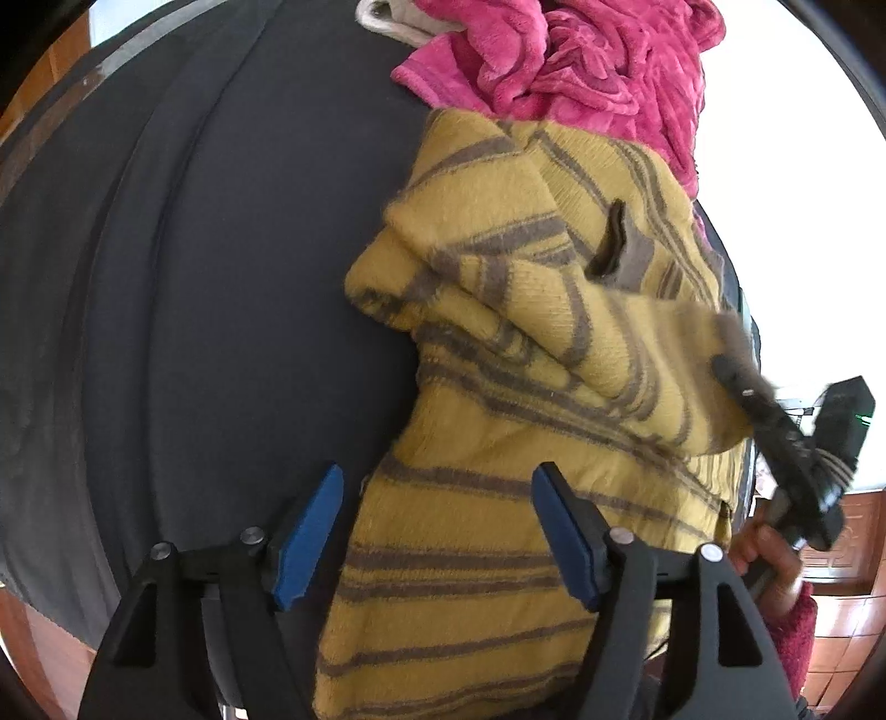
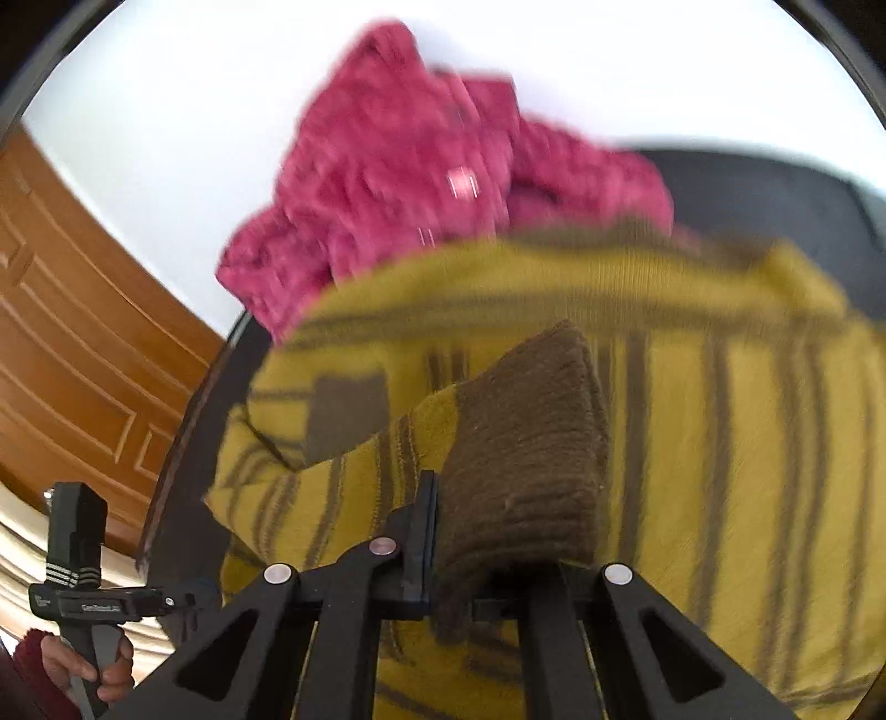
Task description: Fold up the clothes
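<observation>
A mustard sweater with brown stripes [image 1: 498,343] lies bunched on a black round table [image 1: 221,277]. My left gripper [image 1: 437,476] hovers open above its lower hem, with its blue pads [image 1: 307,531] apart on either side of the cloth and not pressing it. In the right wrist view my right gripper [image 2: 443,498] is shut on the sweater's brown ribbed cuff [image 2: 526,454], which drapes over and hides one finger. The sleeve is lifted off the sweater's body [image 2: 747,415]. This view is blurred. The right gripper [image 1: 736,382] also shows at the sweater's right edge, held by a hand.
A crumpled pink fleece garment [image 1: 581,55] [image 2: 398,183] lies just beyond the sweater, with a pale cloth [image 1: 387,16] beside it. The table's left half is bare black surface. A wooden door [image 2: 83,332] stands past the table edge. A hand [image 2: 111,670] holds the left gripper [image 2: 77,581].
</observation>
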Motion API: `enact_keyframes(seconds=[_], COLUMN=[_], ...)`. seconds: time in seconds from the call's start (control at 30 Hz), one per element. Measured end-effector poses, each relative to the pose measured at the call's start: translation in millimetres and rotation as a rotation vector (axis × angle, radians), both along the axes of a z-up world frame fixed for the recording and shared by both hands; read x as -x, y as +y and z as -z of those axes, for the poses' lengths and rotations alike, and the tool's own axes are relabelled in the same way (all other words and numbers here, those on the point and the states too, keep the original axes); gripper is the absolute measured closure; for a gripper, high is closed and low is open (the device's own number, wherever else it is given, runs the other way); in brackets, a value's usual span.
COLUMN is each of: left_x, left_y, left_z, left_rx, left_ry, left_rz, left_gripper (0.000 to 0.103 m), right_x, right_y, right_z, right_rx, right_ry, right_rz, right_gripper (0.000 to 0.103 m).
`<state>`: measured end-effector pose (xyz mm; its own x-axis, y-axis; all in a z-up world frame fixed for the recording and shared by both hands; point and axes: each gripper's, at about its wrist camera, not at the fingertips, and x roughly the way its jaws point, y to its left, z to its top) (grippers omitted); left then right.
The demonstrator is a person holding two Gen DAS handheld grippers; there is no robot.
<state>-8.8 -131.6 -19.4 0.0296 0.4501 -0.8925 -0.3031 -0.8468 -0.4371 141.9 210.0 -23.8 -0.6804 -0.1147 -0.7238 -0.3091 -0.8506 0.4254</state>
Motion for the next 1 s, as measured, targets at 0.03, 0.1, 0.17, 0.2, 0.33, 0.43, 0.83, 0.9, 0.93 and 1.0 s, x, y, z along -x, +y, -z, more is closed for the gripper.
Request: enact_keyframes(seconds=[0.03, 0.1, 0.17, 0.2, 0.33, 0.43, 0.83, 0.9, 0.93, 1.0], left_x=[1.1, 3.3, 5.1, 5.5, 7.3, 11.4, 26.1, 18.7, 15.8, 15.3], left_y=[2.1, 6.7, 11.7, 14.0, 23.7, 28.4, 58.7, 68.4, 71.4, 78.9], left_z=[-0.9, -3.0, -5.7, -7.2, -12.2, -13.5, -28.4, -26.4, -24.8, -24.5], left_rx=[0.002, 0.003, 0.001, 0.002, 0.009, 0.015, 0.073, 0.084, 0.088, 0.094], left_ry=[0.004, 0.012, 0.02, 0.027, 0.049, 0.057, 0.153, 0.172, 0.18, 0.187], left_rz=[0.0, 0.001, 0.004, 0.007, 0.02, 0.027, 0.077, 0.106, 0.121, 0.15], left_gripper=[0.028, 0.027, 0.027, 0.027, 0.027, 0.027, 0.027, 0.027, 0.027, 0.027], right_x=[-2.9, -7.4, -9.5, -15.3, -42.0, -67.3, -127.3, -130.8, -132.0, -138.9], right_y=[3.1, 11.4, 20.2, 25.3, 51.9, 69.7, 62.4, 59.4, 61.4, 73.4], right_z=[-12.3, -29.8, -46.8, -53.3, -78.4, -91.6, -139.3, -142.3, -139.8, -125.1], right_rx=[-0.019, -0.033, -0.052, -0.058, -0.064, -0.059, -0.152, -0.158, -0.158, -0.123], right_ry=[0.029, 0.073, 0.112, 0.129, 0.195, 0.223, 0.295, 0.301, 0.29, 0.24], right_rz=[0.014, 0.049, 0.095, 0.117, 0.24, 0.313, 0.318, 0.315, 0.333, 0.404], right_gripper=[0.095, 0.095, 0.095, 0.095, 0.095, 0.095, 0.095, 0.095, 0.095, 0.095])
